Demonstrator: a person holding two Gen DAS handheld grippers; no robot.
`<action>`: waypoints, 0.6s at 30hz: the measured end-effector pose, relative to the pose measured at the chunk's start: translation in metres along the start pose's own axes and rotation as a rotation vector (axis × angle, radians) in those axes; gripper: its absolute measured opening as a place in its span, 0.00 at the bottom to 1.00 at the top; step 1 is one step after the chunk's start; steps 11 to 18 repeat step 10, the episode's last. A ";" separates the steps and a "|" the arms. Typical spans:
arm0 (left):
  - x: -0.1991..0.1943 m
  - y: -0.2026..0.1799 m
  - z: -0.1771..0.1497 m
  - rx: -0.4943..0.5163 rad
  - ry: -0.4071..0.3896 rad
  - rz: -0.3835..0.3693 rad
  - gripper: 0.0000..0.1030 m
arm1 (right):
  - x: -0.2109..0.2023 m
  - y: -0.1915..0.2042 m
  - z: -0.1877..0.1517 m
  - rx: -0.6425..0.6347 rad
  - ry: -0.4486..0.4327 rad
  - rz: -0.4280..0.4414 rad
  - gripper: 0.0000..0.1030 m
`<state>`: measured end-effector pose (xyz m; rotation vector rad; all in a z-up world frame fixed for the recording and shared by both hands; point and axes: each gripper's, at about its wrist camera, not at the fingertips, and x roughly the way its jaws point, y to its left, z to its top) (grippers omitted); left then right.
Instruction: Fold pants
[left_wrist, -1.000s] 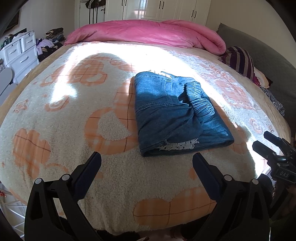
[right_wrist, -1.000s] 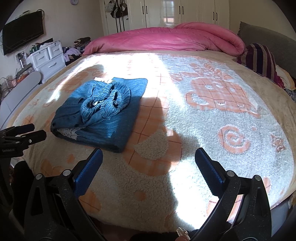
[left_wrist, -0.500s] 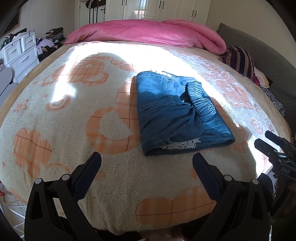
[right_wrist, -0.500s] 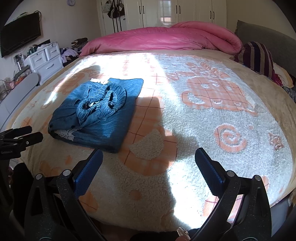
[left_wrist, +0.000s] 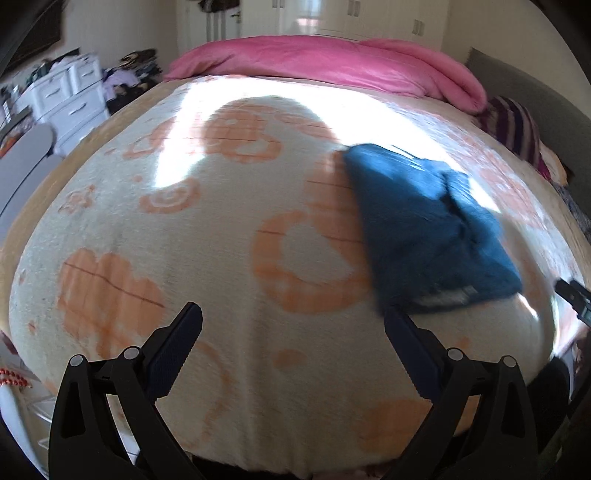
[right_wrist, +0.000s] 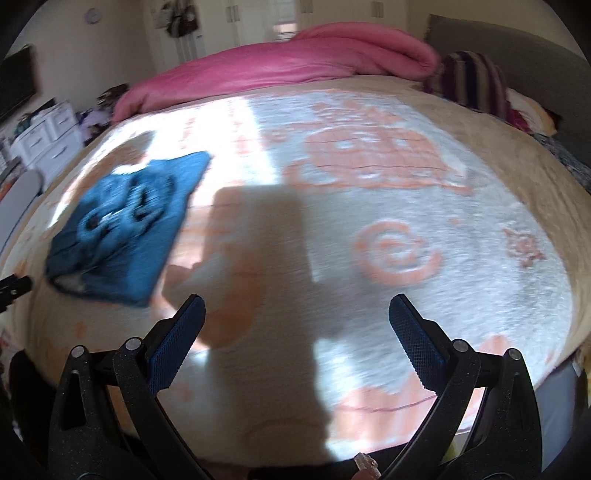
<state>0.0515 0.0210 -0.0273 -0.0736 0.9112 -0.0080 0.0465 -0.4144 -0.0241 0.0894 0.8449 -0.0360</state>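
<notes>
- Looking across both views, we see the pants (left_wrist: 428, 229) lie as a folded blue bundle on the bed (left_wrist: 221, 229), the same shape as a moment ago.
- Both views are now blurred and have swung: the bundle sits further right in the left view and further left in the right view than before.
- We judge the folding done and that we are pulling away from it.
- Our left gripper (left_wrist: 291, 347) is spread wide with nothing between its pads; the pants lie ahead and to its right, well apart.
- Our right gripper (right_wrist: 297, 339) is likewise wide open and empty; the pants (right_wrist: 122, 225) lie ahead to its left, clear of it.
</notes>
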 end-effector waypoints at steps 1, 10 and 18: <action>0.007 0.018 0.010 -0.039 0.002 0.024 0.96 | 0.001 -0.016 0.006 0.024 -0.011 -0.022 0.91; 0.108 0.140 0.103 -0.159 0.106 0.212 0.96 | 0.060 -0.183 0.084 0.234 0.021 -0.318 0.91; 0.108 0.140 0.103 -0.159 0.106 0.212 0.96 | 0.060 -0.183 0.084 0.234 0.021 -0.318 0.91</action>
